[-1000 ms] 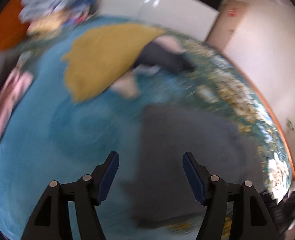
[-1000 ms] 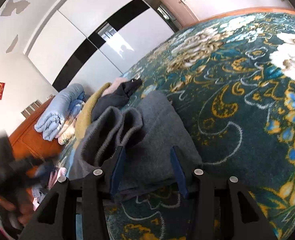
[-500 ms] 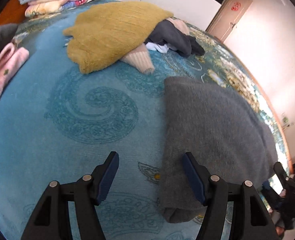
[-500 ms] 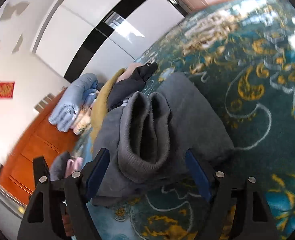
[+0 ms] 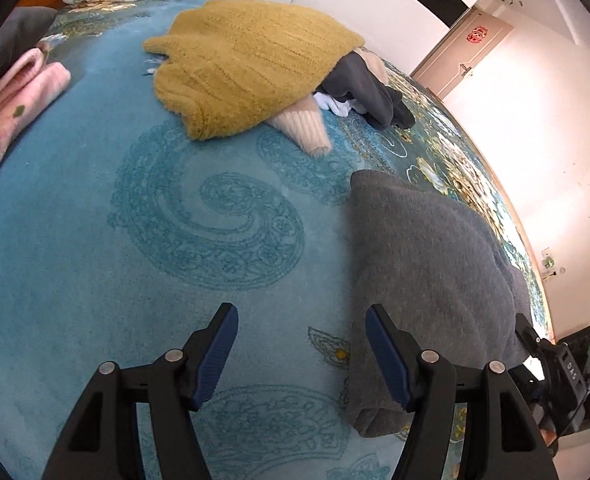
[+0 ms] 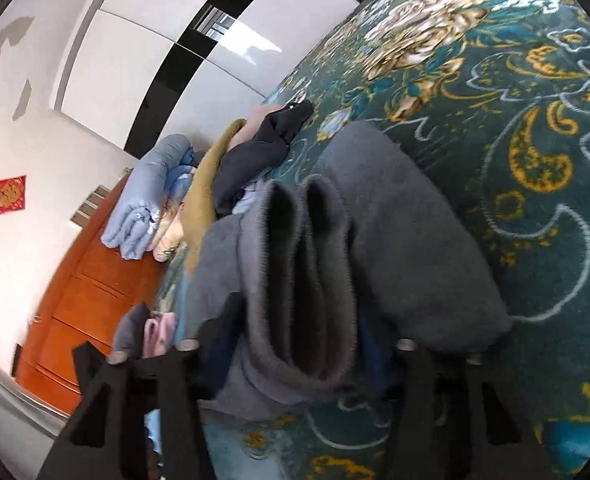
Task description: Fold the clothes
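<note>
Right gripper (image 6: pixel 295 344) fingers closing around grey sweater (image 6: pixel 395 240) cuffs; left gripper (image 5: pixel 301 344) fingers apart.

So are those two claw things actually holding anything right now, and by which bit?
The left gripper holds nothing. The right gripper's jaws are closing around the bunched ribbed edge of the grey garment.

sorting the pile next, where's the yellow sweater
In the left wrist view the yellow sweater lies at the top centre, on the blue carpet, overlapping a dark garment at its right.
</note>
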Tool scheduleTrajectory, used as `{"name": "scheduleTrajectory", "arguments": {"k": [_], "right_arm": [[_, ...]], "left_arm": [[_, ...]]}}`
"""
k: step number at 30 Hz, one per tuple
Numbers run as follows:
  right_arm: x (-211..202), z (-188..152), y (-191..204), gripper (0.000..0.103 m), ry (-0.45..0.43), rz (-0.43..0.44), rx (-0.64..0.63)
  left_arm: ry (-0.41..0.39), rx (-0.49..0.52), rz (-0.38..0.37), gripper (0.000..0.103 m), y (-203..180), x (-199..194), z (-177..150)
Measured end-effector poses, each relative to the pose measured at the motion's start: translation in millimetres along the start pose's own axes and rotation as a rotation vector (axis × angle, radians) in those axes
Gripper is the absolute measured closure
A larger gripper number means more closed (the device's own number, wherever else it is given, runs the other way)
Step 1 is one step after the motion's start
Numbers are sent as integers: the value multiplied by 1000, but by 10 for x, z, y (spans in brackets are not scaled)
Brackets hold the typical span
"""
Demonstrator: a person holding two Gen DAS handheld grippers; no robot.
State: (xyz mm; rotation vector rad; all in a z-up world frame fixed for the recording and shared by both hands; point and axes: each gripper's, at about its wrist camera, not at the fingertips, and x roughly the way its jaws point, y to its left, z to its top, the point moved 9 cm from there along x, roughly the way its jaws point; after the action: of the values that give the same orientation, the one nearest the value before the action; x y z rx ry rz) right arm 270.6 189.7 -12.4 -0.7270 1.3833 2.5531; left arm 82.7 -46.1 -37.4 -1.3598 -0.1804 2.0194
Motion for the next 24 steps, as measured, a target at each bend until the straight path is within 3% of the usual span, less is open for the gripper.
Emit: {"name": "scheduleTrajectory", "arguments": {"k": [4, 6, 8, 15, 19, 24], "right_arm": [[50, 58, 139, 65, -11, -60, -54], [87, 108, 182, 79, -5, -70, -56], [115, 160, 242, 84, 1, -67, -56], [-293, 585, 627, 86, -77, -28, -202], [-414, 736, 359, 86, -103, -85, -189], [-329, 663, -498, 86, -72, -124, 47]], "left_arm": [[12, 4, -19, 33, -31, 29, -25], [14, 14, -31, 33, -65, 18, -35], [12, 23, -43, 33, -100, -1, -39], [13, 53, -63, 33, -172, -10, -43], [37, 59, -66, 33, -189, 43, -84], [44, 69, -61, 33, -222, 55, -97]]}}
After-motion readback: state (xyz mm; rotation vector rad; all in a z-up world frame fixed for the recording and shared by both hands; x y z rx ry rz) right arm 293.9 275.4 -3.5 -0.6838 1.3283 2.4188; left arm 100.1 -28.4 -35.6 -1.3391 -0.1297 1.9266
